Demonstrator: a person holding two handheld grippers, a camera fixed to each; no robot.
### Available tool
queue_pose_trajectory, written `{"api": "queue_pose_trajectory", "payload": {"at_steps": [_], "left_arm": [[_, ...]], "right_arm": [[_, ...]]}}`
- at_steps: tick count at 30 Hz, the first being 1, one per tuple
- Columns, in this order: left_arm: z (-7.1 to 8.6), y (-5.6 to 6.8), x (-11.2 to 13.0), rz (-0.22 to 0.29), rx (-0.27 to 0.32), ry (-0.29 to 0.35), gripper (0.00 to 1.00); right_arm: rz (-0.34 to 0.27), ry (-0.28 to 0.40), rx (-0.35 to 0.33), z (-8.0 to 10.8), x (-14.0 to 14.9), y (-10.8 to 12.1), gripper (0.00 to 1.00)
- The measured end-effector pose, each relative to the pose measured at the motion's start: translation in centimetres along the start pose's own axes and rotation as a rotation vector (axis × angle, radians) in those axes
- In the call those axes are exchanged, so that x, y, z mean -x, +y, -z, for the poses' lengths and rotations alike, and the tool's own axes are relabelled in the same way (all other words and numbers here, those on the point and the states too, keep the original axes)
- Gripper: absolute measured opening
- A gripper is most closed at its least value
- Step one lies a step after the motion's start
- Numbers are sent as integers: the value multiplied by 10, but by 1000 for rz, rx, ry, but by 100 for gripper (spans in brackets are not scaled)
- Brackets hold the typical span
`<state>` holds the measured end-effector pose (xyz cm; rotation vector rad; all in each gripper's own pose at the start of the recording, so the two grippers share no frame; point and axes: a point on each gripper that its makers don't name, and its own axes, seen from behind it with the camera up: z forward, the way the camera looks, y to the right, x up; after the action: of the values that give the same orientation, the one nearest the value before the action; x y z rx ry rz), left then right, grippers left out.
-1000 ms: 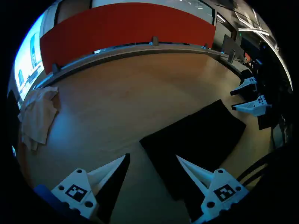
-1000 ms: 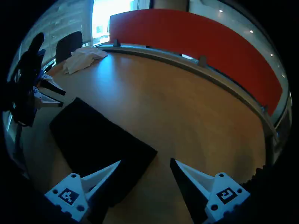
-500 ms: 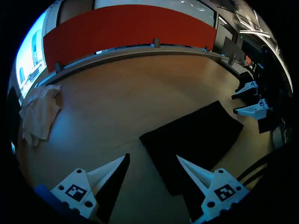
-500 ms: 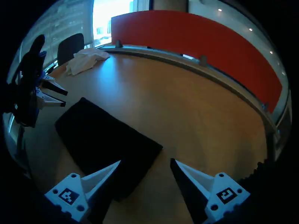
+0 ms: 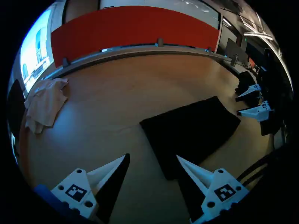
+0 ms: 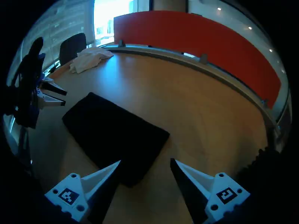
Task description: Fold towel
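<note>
Black towel (image 5: pixel 190 130) lies flat, dark rectangle on wooden table (image 5: pixel 123 93). Left gripper (image 5: pixel 152 156) faces one short edge, fingers spread wide, holding nothing. Right gripper (image 6: pixel 145 160) at opposite end, agape too, empty. Bare tabletop runs to red partition (image 5: pixel 134 26); white cloth (image 5: pixel 45 102) well apart

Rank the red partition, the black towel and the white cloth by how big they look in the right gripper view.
1. red partition
2. black towel, nearer the camera, which enlarges it
3. white cloth, far off, so its true size is unsure
</note>
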<state>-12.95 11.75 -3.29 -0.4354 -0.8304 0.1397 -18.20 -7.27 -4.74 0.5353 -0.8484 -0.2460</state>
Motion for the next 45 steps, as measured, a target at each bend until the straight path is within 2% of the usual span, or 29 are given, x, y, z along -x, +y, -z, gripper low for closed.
{"api": "queue_pose_trajectory", "payload": {"at_steps": [8, 17, 30, 38, 45], "left_arm": [[14, 7, 16, 42, -19, 6, 80], [21, 7, 24, 46, -42, 8, 80], [35, -12, 28, 97, -131, 46, 80], [51, -23, 23, 142, -198, 108, 80], [61, -28, 23, 166, -228, 158, 80]], "right_arm": [[-17, 6, -3, 16, 11, -11, 92], [-12, 2, -4, 23, 17, -15, 92], [23, 3, -28, 21, 16, -17, 92], [51, -1, -52, 19, 15, -18, 92], [72, -9, -69, 18, 14, -18, 92]]}}
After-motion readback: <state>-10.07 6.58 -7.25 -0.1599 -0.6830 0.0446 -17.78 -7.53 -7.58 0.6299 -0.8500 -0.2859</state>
